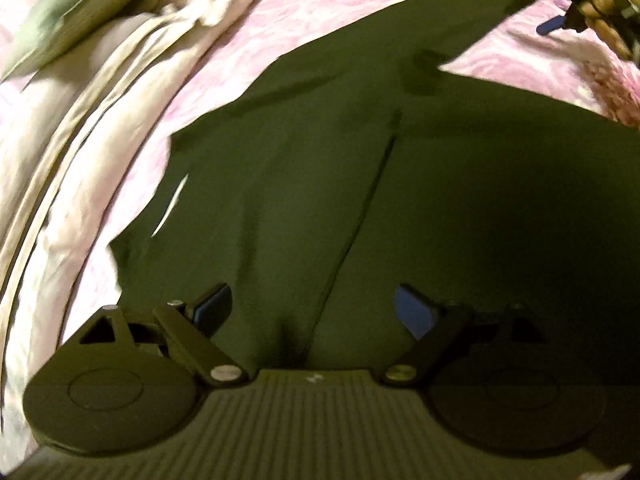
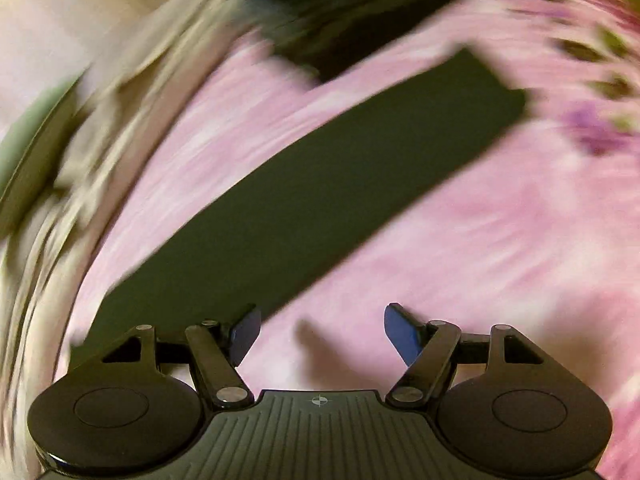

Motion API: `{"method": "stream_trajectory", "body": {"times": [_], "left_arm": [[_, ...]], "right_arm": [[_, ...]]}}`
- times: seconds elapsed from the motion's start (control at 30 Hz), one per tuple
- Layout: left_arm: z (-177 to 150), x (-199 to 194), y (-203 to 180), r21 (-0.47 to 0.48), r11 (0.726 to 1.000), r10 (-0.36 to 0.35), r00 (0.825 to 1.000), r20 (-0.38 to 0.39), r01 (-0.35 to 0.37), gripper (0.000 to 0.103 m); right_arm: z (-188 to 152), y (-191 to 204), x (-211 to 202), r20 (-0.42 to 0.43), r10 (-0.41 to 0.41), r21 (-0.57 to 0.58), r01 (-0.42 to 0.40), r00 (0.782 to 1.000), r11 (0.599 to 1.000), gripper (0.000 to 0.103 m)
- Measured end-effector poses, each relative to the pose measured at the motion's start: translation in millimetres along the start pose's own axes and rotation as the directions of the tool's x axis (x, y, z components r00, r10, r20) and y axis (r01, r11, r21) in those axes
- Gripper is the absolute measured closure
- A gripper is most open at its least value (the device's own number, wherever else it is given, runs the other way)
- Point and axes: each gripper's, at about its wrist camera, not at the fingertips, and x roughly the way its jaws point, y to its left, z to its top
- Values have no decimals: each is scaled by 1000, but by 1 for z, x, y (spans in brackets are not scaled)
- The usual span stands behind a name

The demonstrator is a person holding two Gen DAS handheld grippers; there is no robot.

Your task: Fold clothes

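Spread wide, the left gripper [image 1: 314,312] hangs over a dark green garment [image 1: 400,208], its blue-padded fingers [image 1: 412,314] apart with only flat cloth below them and nothing pinched. From there the garment runs outward across a pink flowered bedspread [image 1: 328,4]: its body fills the near and middle ground, a seam line climbs the middle, and one long sleeve [image 1: 452,16] reaches to the far right. At that far right end a person's hand [image 1: 608,16] holds the right gripper [image 1: 554,26], seen small and blurred. To the left, rumpled cream bedding [image 1: 80,128] lies along the bedspread's edge, with a green pillow [image 1: 64,12] at the far left.

From the right wrist, the right gripper [image 2: 322,336] also stands with fingers apart, empty, over bare bedspread [image 2: 460,240]. The sleeve [image 2: 320,184] lies flat just left of it, stretching away to the far right. The view is heavily blurred.
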Motion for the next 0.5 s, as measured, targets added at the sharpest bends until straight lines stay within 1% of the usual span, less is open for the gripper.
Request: {"method": "stream_trajectory", "body": {"times": [0.07, 0.13, 0.2, 0.27, 0.37, 0.4, 0.43, 0.47, 0.5], "left_arm": [[14, 8, -11, 21, 1000, -19, 1000, -5, 19, 17], [26, 16, -23, 46, 998, -36, 999, -10, 37, 17], [38, 24, -34, 72, 996, -53, 998, -16, 54, 17], [47, 31, -43, 99, 993, -64, 998, -22, 66, 17], [57, 37, -54, 136, 989, -63, 998, -23, 66, 17], [60, 39, -57, 146, 987, -63, 998, -22, 65, 17], [62, 39, -59, 148, 987, -62, 998, -20, 64, 17], [62, 39, -59, 146, 987, -61, 998, -19, 63, 17], [62, 37, -59, 141, 988, -60, 998, -18, 62, 17]], "right_arm": [[22, -27, 0, 51, 11, 64, -14, 999, 998, 31], [39, -44, 0, 99, 14, 101, -24, 995, 995, 31], [53, -62, 1, 147, 33, 166, -57, 989, 985, 31], [64, -79, 4, 190, 54, 239, -100, 980, 966, 32], [77, -102, 7, 246, 82, 342, -166, 966, 925, 32], [80, -103, 7, 246, 79, 347, -163, 966, 924, 33], [82, -103, 7, 240, 71, 344, -153, 968, 926, 47], [84, -103, 7, 235, 63, 341, -143, 970, 929, 59], [86, -101, 6, 222, 49, 331, -123, 974, 936, 87]]}}
